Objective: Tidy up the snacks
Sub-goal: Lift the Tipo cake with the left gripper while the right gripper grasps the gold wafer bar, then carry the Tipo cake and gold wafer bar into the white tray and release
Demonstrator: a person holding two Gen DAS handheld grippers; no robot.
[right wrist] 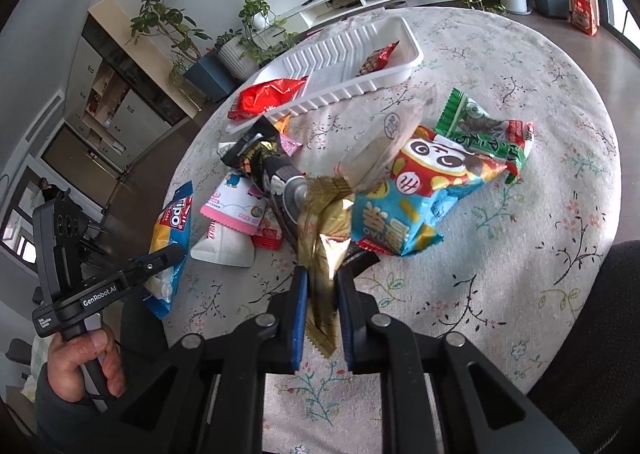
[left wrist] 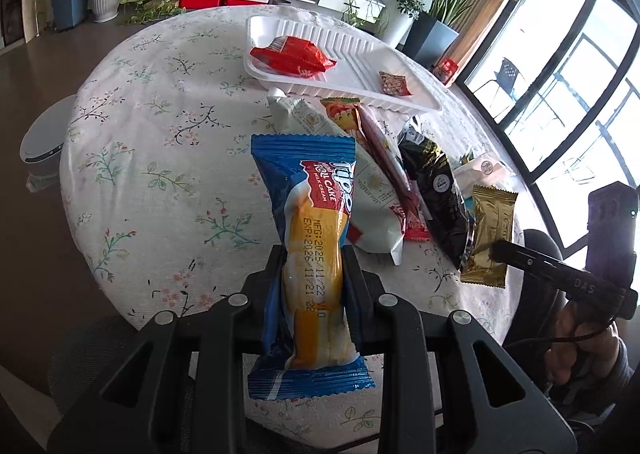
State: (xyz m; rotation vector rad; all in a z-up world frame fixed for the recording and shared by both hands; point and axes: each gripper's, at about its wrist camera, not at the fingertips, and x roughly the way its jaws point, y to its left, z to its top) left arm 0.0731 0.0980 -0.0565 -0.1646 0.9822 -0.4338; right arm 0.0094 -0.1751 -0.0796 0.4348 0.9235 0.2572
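My left gripper is shut on a blue and yellow roll cake packet, held a little above the floral tablecloth; the same packet shows in the right wrist view. My right gripper is shut on a gold wrapper, seen also as the gold wrapper at the right of the left wrist view. A white ribbed tray stands at the far side with a red packet and a small brown-red packet in it. Loose snacks lie piled between tray and grippers.
The pile holds a white pouch, a black packet, a blue cartoon bag, a green packet and a pink packet. Round table drops off all around. Potted plants, a low shelf and windows stand beyond. A black chair back is near right.
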